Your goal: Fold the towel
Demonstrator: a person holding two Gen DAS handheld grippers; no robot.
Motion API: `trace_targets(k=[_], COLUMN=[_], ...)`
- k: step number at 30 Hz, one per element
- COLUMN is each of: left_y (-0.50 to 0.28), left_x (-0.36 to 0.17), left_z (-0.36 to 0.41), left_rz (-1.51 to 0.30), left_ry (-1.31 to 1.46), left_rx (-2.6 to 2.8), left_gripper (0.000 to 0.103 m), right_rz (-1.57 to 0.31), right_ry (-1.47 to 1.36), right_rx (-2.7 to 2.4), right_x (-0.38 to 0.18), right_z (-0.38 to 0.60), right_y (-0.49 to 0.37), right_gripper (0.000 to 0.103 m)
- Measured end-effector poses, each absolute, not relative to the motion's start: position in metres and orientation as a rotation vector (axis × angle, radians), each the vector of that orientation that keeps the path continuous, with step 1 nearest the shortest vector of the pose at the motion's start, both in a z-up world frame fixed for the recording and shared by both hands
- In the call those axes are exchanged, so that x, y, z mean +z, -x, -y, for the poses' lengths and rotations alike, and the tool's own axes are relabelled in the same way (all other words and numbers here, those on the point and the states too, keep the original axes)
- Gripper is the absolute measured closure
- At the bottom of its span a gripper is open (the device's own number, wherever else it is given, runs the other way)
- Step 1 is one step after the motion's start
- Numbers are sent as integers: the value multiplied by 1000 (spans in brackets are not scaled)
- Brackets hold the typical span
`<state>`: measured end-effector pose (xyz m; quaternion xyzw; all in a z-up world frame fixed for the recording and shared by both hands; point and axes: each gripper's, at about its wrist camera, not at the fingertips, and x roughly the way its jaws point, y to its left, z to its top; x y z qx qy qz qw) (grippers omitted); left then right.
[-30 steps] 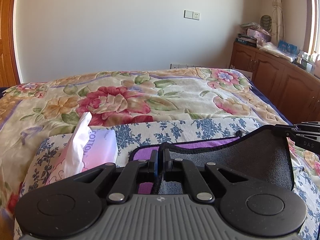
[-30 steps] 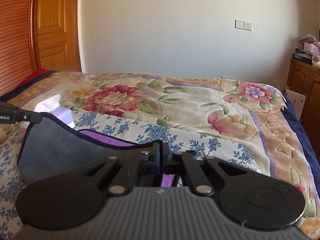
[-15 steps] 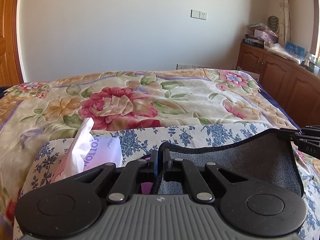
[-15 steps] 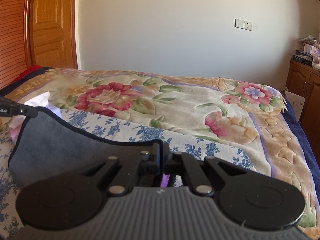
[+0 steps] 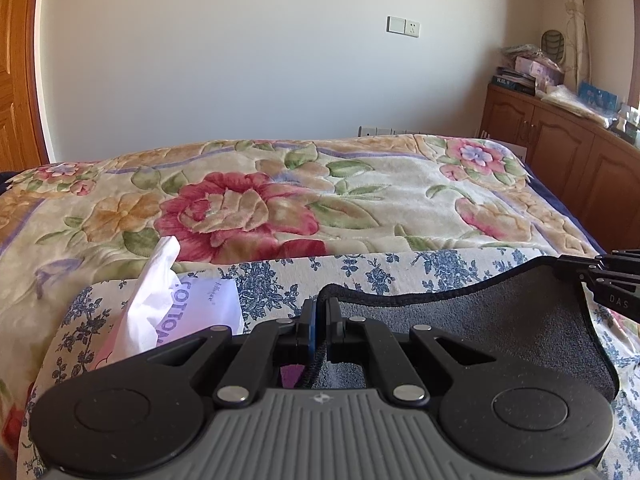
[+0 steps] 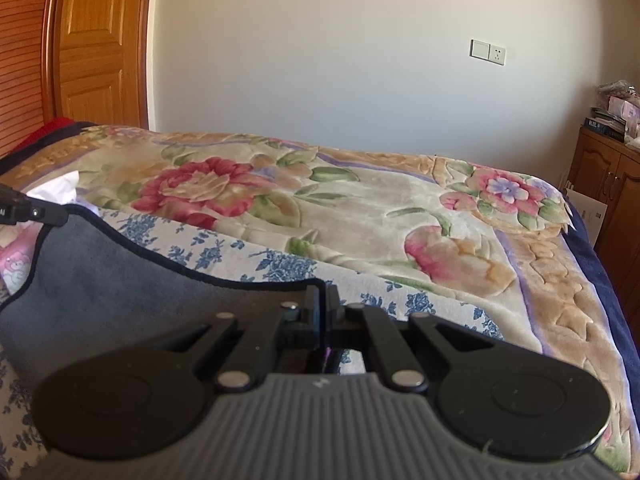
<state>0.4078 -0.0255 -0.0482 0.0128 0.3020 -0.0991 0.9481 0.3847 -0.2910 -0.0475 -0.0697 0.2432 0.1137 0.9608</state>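
**Both grippers pinch the top hem of a grey towel held over the bed**

Nearest the left wrist camera, the left gripper (image 5: 320, 316) points forward and about level over the bed, its two black fingers drawn together on the dark-bound edge of the grey terry towel with black piping (image 5: 472, 320). The hem rises between the fingertips and a sliver of purple cloth shows under them. From there the towel's upper edge sags, then climbs to the right, where the right gripper (image 5: 576, 270) enters from the frame's edge and clamps the far corner.

In the right wrist view, the right gripper (image 6: 322, 304) is likewise level and forward-facing, jaws closed on the hem, with the towel (image 6: 120, 280) spreading away to the left as a slack grey sheet. The left gripper (image 6: 44, 214) appears at the left margin, tip gripping the opposite corner. The two tools hold the towel's top edge between them, well apart, so the cloth hangs in front of the cameras above the bed.

Just beyond the towel lies a cream cloth printed with blue flowers (image 5: 400, 268), and on it, to the left, a soft pink-and-white tissue pack with a white tissue sticking up (image 5: 180, 312). Farther back stretches the plush floral blanket with red and pink blooms (image 5: 280, 200). Beyond it stand a plain pale wall with a white switch plate (image 5: 403, 26), a wooden cabinet (image 5: 560, 152) at right, and a wooden door (image 6: 96, 44) at left.
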Motion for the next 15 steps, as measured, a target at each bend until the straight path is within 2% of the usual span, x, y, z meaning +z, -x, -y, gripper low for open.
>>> trace_targets(k=[15], left_y=[-424], left_x=[-65], left_z=[30], left_rz=[-634], left_ry=[-52], left_rx=[-167], left_gripper=[98], right_rz=[-520], right_ry=[154], right_rx=[220], right_x=[-67], right_z=[288], right_y=[-400], right_gripper=[100])
